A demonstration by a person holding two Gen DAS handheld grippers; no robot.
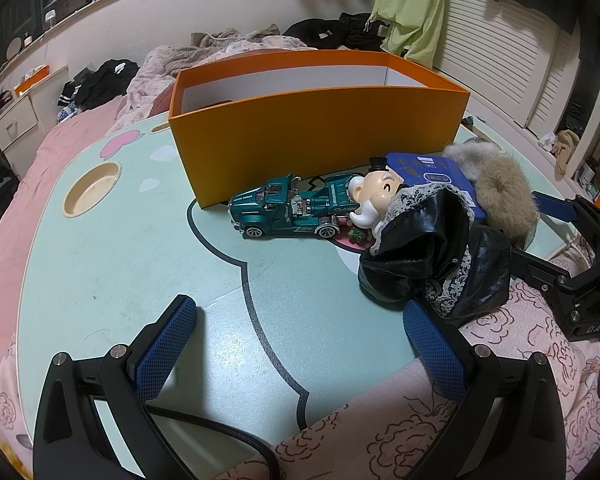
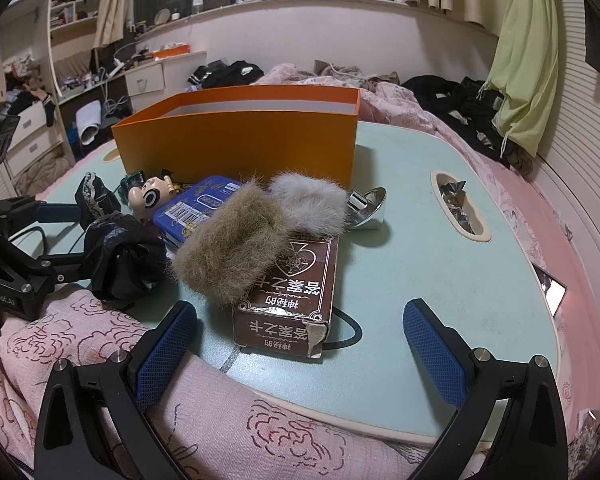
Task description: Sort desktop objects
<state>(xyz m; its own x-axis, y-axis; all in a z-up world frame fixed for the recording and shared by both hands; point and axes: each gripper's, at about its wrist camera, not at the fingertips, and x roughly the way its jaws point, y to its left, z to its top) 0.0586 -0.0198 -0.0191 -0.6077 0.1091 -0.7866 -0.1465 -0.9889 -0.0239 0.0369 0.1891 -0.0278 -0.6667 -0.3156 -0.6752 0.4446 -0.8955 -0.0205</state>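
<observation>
Claws: left claw (image 1: 300, 344) and right claw (image 2: 300, 344) both spread wide, holding nothing
Brown cardboard card box (image 2: 290, 300): near tabletop edge; stiff, light; pinch its long sides
Tan fur scrunchie (image 2: 228, 250): atop it; soft

Left gripper (image 1: 300, 344): jaws spread wide, nothing between blue pads (image 1: 166, 344), held low, pointing forward. Right gripper (image 2: 300, 344): jaws likewise spread wide, blue pads (image 2: 434, 346) gripping nothing, held low, pointing forward. Both side by side: right gripper shows at right edge of left wrist view, left gripper at left edge of right wrist view.
</observation>
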